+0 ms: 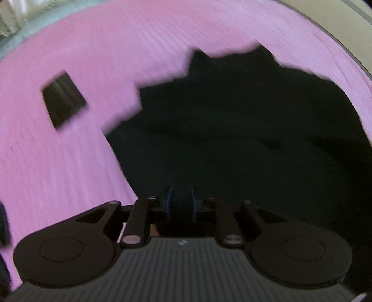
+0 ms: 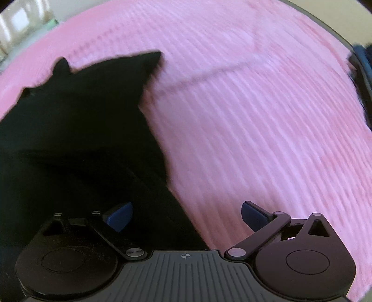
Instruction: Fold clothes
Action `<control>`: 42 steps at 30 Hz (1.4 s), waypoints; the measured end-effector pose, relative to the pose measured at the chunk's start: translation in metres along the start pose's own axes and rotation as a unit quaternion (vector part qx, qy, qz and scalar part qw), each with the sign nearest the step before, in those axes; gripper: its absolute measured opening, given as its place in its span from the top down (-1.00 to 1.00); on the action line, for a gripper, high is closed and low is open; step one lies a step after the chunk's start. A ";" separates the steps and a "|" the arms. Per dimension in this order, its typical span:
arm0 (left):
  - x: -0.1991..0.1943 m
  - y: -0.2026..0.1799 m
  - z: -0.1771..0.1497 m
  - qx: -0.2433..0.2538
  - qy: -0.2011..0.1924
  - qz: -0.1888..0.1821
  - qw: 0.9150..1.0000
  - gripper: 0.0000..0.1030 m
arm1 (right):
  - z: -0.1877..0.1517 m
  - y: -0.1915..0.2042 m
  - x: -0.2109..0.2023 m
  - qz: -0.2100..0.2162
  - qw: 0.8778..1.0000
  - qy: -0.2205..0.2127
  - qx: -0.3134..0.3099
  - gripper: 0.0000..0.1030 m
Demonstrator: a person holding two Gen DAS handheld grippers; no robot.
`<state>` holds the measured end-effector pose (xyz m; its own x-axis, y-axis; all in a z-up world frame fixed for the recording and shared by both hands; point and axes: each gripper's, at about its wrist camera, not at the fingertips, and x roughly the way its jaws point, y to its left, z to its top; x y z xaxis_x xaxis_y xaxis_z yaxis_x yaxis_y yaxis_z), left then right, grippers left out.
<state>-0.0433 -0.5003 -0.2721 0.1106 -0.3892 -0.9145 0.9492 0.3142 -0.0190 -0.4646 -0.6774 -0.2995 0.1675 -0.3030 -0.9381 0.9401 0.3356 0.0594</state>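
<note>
A black garment [image 1: 232, 139] lies spread on a pink ribbed bedspread [image 1: 69, 174], its outline jagged at the far side. My left gripper [image 1: 181, 202] hangs over the garment's near part, its blue pads [image 1: 169, 201] a narrow gap apart; only dark shows in the gap, and I cannot tell whether cloth is in it. In the right wrist view the black garment [image 2: 76, 139] fills the left half, with a pointed corner at the far end. My right gripper [image 2: 186, 216] stands wide open above its right edge, one pad over the cloth and one over the pink bedspread [image 2: 255, 127], holding nothing.
A small dark rectangular piece [image 1: 64, 100] lies on the bedspread to the left of the garment. A dark blue object [image 2: 360, 67] sits at the bed's right edge. Pale floor [image 1: 337, 14] shows beyond the bed's far rim.
</note>
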 end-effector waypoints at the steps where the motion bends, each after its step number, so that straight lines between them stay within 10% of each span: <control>1: -0.002 -0.011 -0.015 0.009 0.009 -0.001 1.000 0.70 | -0.004 -0.006 -0.001 -0.005 1.000 0.003 -0.003 -0.98; 4: -0.012 -0.038 -0.057 0.017 0.033 0.007 0.999 0.69 | -0.013 -0.017 -0.009 -0.007 1.000 -0.001 -0.020 -0.98; 9: -0.032 -0.067 -0.095 -0.003 0.049 0.028 0.998 0.56 | -0.003 0.009 -0.044 0.126 0.986 -0.085 -0.074 -0.90; 12: -0.037 -0.082 -0.106 -0.006 0.051 0.031 0.998 0.56 | 0.003 0.021 -0.029 0.190 0.980 -0.045 -0.021 -0.42; 17: -0.038 -0.096 -0.113 0.007 0.035 0.020 0.999 0.49 | 0.005 0.013 0.011 0.227 0.960 -0.037 0.158 -0.42; 19: -0.038 -0.096 -0.115 0.019 0.028 0.009 0.999 0.49 | 0.006 0.010 0.021 0.226 0.948 -0.058 0.217 0.07; 20: -0.039 -0.095 -0.117 0.029 0.024 0.004 0.999 0.49 | 0.005 0.009 0.025 0.210 0.946 -0.062 0.237 0.82; 35: -0.070 -0.063 -0.167 0.078 -0.022 -0.008 0.997 0.48 | -0.046 0.006 -0.002 0.137 0.968 -0.114 0.177 0.80; 38: -0.065 -0.072 -0.168 0.080 -0.036 -0.007 0.996 0.43 | -0.049 0.000 0.001 0.150 0.971 -0.106 0.154 0.16; 42: -0.051 -0.093 -0.167 0.104 -0.060 0.007 0.993 0.34 | -0.057 -0.011 -0.002 0.170 0.970 -0.122 0.121 0.05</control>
<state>-0.1869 -0.3647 -0.2913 0.1459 -0.4912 -0.8587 0.9863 0.1400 0.0875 -0.4927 -0.6296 -0.3175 0.5170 -0.4245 -0.7433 0.8559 0.2419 0.4571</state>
